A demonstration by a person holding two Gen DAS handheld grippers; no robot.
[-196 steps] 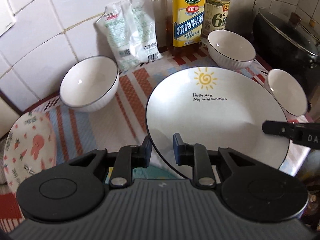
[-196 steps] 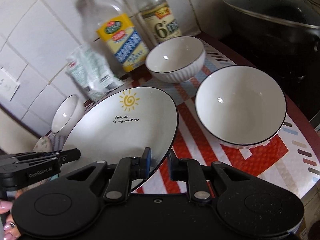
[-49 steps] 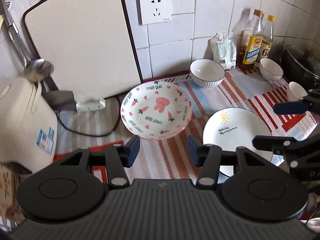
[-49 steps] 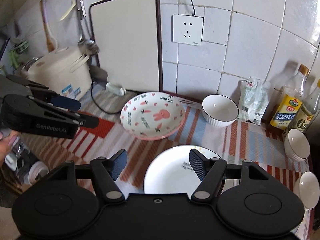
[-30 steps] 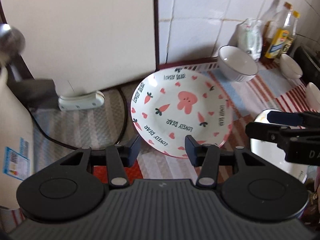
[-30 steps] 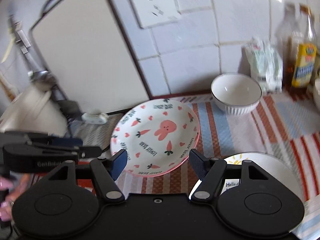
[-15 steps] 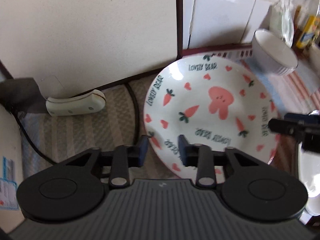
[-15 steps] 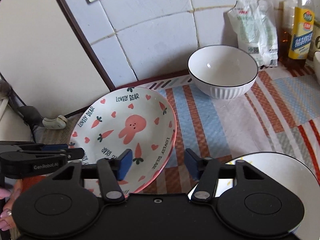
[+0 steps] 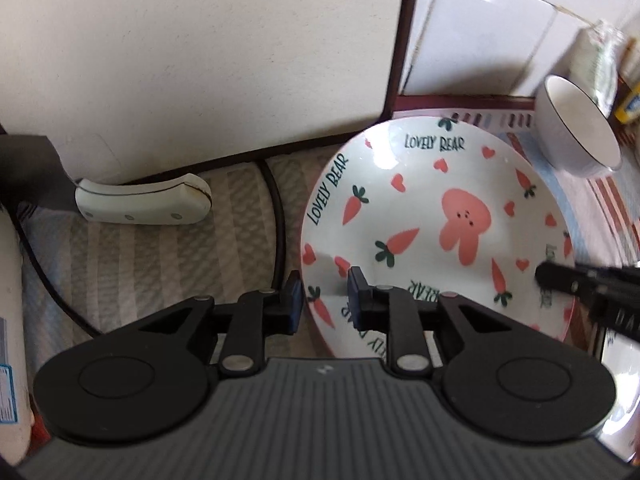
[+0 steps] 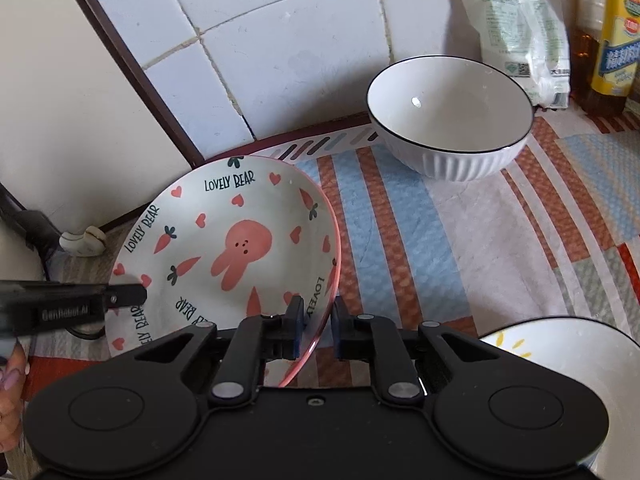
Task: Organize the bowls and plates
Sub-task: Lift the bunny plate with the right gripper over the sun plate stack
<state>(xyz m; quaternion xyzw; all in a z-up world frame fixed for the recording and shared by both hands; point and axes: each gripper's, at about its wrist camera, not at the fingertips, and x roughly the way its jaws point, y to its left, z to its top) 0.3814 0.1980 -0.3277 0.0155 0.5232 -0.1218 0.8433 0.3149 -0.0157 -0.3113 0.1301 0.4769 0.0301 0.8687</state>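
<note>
The pink rabbit plate [image 9: 440, 200] [image 10: 224, 220] lies on the striped mat in front of the cutting board. My left gripper [image 9: 324, 300] straddles the plate's near left rim. Its jaws are opening slightly, but both pads still touch the rim. At the near right rim, my right gripper [image 10: 318, 320] is shut on the plate's pink edge. Each gripper shows in the other's view, the right gripper [image 9: 560, 280] and the left gripper [image 10: 124, 296]. A white ribbed bowl [image 10: 448, 120] [image 9: 576, 136] stands behind the plate. The white sun plate [image 10: 560, 360] lies at the lower right.
A tall cutting board [image 9: 200, 60] leans on the tiled wall just behind the plate. A knife handle [image 9: 140, 204] and a black cable [image 9: 280, 220] lie to the left. A plastic bag [image 10: 516, 28] and a bottle [image 10: 620, 40] stand at the back right.
Both grippers came down and forward to the rabbit plate. Their jaws narrowed from wide open onto its rim, left and right.
</note>
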